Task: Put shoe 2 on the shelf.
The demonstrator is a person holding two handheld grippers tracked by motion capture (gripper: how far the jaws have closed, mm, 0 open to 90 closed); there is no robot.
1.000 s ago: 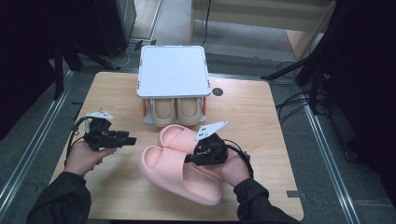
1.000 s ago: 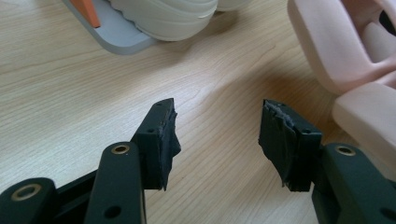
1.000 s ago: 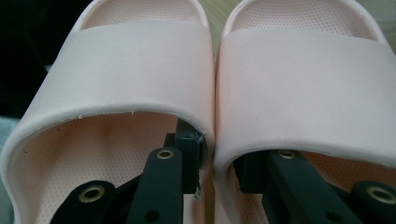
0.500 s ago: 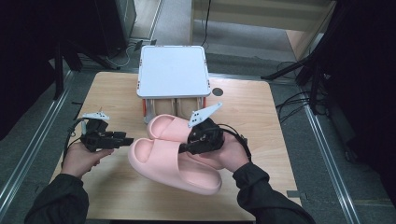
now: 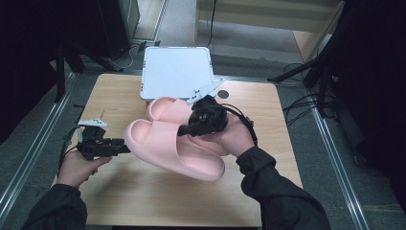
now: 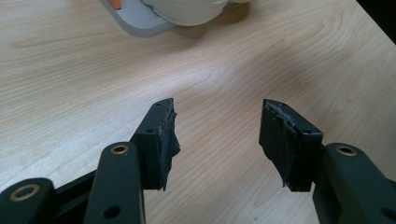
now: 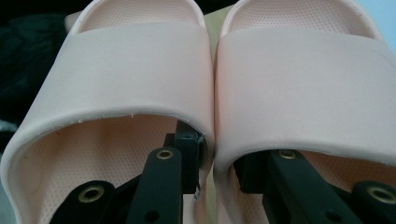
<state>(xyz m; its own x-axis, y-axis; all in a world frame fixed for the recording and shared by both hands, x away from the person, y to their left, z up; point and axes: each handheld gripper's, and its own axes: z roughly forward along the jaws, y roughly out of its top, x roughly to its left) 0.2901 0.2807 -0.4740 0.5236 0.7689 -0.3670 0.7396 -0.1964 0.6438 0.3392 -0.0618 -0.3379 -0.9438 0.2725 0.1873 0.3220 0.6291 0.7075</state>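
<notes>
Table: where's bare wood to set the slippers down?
Free: the near strip of the table in front of both forearms, and the left-far corner beside the white rack. Right edge past the right gripper is narrow. Crowded: the middle, under the pink slippers, up to the rack.

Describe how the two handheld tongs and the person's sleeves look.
Both tongs, left and right, are black with two flat jaws carrying brass-coloured rivets and worn dark pads. Each bears a pale three-cornered plate and trails a black cable. The sleeves are dark.

The high view looks down on the table (image 5: 143, 201); each gripper view peers closely past its own fingers (image 6: 161, 140), sharing that tabletop.
</notes>
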